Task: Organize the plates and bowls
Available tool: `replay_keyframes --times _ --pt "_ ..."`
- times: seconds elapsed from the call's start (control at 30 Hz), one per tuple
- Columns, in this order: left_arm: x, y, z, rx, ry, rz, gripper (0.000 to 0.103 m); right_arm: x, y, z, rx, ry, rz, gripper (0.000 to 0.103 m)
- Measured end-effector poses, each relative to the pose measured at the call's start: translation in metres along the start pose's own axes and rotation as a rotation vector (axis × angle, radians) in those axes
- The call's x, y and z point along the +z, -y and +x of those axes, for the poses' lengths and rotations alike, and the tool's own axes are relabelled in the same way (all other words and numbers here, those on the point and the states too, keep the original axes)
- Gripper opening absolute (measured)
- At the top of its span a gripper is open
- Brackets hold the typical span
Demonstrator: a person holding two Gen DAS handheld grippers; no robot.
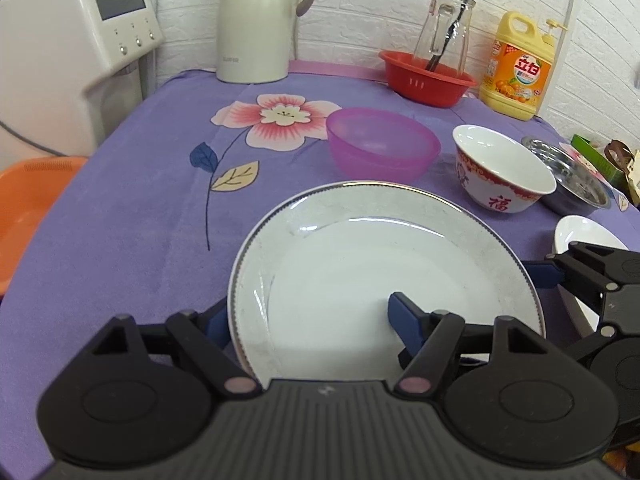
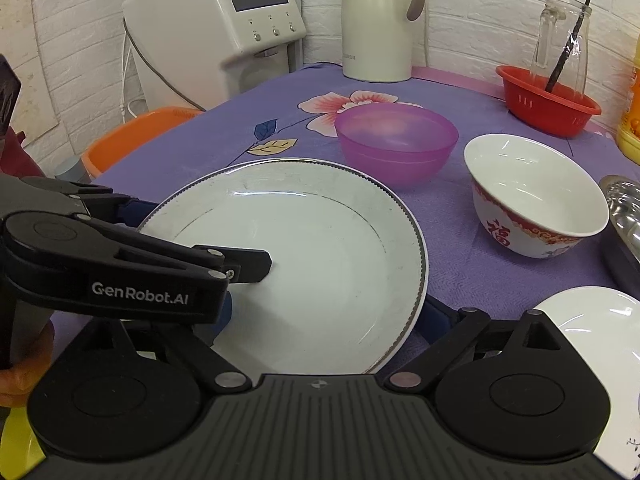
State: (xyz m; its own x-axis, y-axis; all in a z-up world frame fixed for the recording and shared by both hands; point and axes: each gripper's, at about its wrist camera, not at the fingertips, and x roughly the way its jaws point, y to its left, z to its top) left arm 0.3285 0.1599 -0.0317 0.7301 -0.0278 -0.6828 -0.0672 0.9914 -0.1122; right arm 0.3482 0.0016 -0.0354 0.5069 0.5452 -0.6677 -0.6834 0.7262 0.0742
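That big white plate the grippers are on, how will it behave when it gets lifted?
The plate looks glazed ceramic, so probably stiff, fairly heavy and breakable. Its glossy surface may slip between the fingers. Wide and shallow, it could tilt if held by one edge.

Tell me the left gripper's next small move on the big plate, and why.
Probably close the left gripper onto the rim of the large plate: one finger sits outside the edge, the other over the well, and the pads do not seem to press yet.
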Motion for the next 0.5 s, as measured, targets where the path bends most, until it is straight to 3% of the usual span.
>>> replay_keyframes --times 0.2,0.5 --pt "0.000 -0.001 -0.001 -0.006 0.003 -0.029 0.069 0.000 -0.001 -0.001 0.009 0.002 -0.007 0.103" --pt "0.017 0.007 -0.004 0.002 0.025 -0.048 0.069 0.009 -0.001 -0.010 -0.069 0.022 0.055 0.103"
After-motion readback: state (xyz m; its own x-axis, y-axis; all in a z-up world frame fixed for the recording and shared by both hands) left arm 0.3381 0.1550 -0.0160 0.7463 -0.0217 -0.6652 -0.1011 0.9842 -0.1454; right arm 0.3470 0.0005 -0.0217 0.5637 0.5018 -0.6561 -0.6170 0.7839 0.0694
